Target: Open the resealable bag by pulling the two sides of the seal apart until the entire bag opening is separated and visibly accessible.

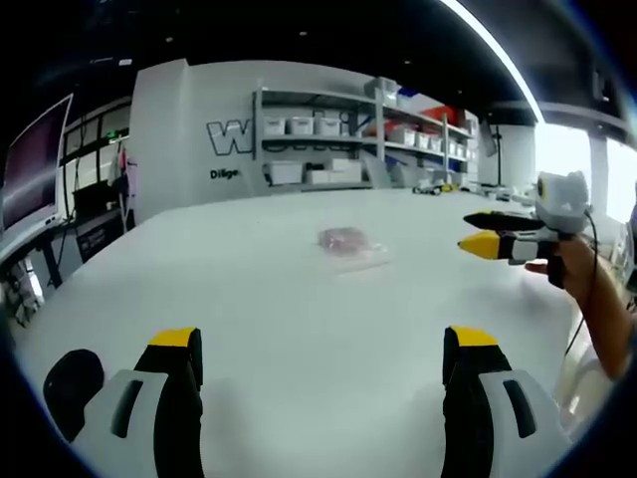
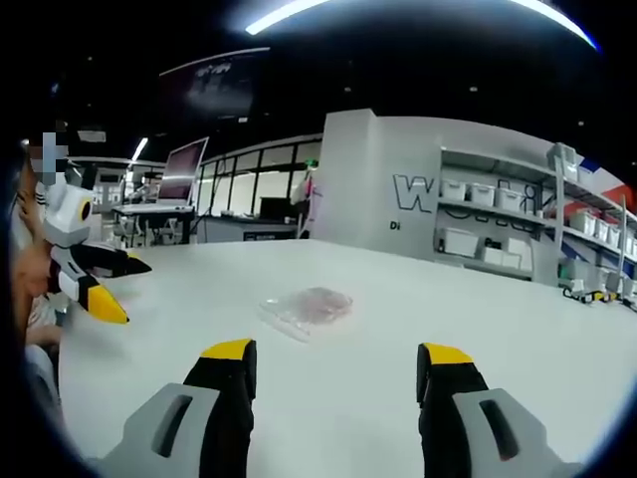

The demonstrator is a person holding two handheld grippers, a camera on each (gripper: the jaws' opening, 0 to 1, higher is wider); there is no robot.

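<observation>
Both grippers hover with jaws wide apart and empty, left gripper and right gripper, the resealable bag flat on the white table at twelve o'clock, roughly equally near both.

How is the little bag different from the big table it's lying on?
The bag is small, see-through and crinkly, with something pinkish inside; the table is wide, white and smooth. The bag lies loose on top, near the middle, while the table stretches far past it on every side. Both are untouched: the left gripper and right gripper are held apart from them.
</observation>
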